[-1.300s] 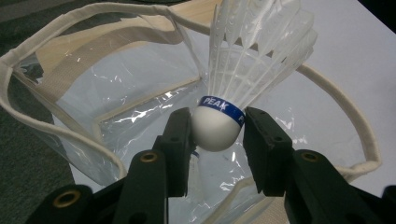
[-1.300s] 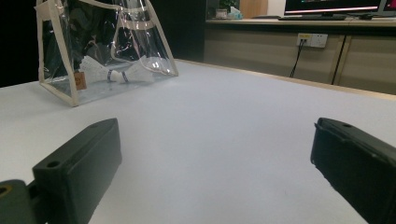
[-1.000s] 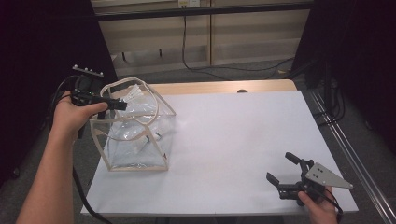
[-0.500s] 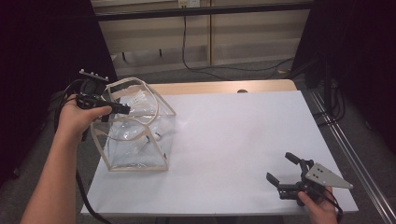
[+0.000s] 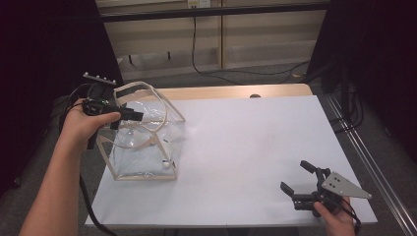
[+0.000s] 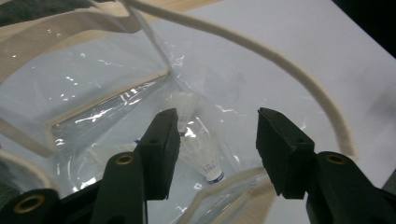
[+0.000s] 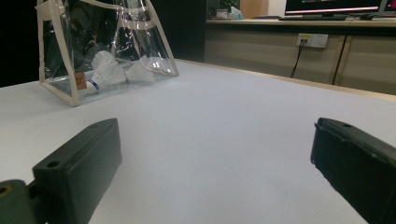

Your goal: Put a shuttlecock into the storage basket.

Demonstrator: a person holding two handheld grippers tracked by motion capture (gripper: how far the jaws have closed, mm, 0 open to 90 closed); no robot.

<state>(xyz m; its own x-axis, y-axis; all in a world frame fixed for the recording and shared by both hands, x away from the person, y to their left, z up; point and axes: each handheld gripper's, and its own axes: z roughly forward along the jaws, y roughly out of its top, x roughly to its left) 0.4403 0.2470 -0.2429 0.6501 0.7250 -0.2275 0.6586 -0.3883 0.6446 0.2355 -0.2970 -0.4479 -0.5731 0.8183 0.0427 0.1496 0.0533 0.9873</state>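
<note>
**Obs. 1:** Left gripper (image 5: pixel 129 116) hangs over the mouth of the clear bag (image 5: pixel 147 162), which stands near the bench's left edge. Jaws have just been opening; they stand about half apart with nothing clamped between them. The gripper's own view looks down between its jaws at a shuttlecock (image 6: pixel 201 154) lying inside on the bag floor.

**Obs. 2:** Right gripper (image 5: pixel 301 184)?

**Obs. 1:** Parked at the near right corner of the bench, jaws wide, empty. Its view shows the bag (image 7: pixel 70 70) well away across the bench, with what looks like two shuttlecocks (image 7: pixel 105 70) behind the clear wall.

**Obs. 2:** Risks from here?

**Obs. 1:** My judgement: the cream handle (image 5: pixel 162 105) arches right beside the left gripper's jaws. Lifting out carelessly could hook that strap and tip or drag the bag, since the bag is light and nothing braces it. The soft walls could also fold inward and close the mouth if nudged.

**Obs. 2:** Surface and room?

**Obs. 1:** White bench top (image 5: pixel 255 147), bare apart from the bag, with a wood strip along the far edge. Beyond it are pale cabinet fronts (image 5: pixel 255 34) with a dark cable (image 5: pixel 196 49) hanging down to a grey floor. Dark curtains on both sides. The right gripper's view catches a wall socket (image 7: pixel 314 40) and monitors (image 7: pixel 336 7) on a far counter.
</note>
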